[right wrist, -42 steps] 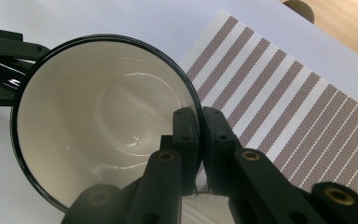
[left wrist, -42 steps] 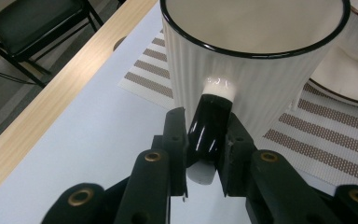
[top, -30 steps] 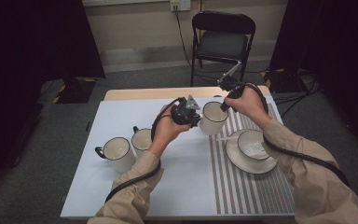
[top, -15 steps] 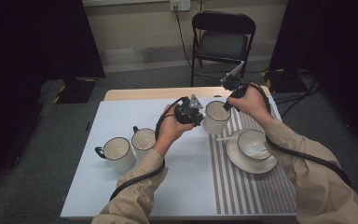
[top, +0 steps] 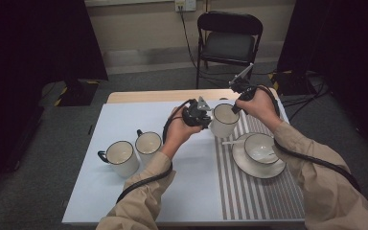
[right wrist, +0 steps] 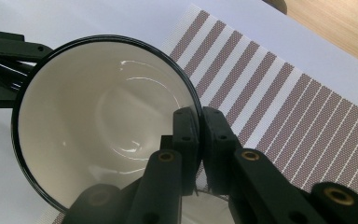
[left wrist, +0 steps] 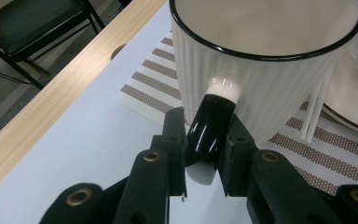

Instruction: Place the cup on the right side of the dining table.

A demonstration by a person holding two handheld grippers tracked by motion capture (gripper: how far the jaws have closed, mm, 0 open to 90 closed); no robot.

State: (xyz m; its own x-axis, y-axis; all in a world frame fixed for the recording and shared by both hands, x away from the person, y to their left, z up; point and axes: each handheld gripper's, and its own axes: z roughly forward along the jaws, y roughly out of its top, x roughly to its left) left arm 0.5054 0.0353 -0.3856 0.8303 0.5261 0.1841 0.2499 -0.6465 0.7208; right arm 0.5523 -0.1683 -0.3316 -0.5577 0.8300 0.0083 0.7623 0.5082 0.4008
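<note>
Hand-held grippers [top: 206,117] [top: 233,108] clamp mug [top: 224,120].

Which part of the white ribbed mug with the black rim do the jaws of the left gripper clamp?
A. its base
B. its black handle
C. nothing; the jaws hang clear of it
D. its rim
B: in the left gripper view the left gripper pinches the white ribbed mug's black handle, while the right gripper clamps the rim.
</note>
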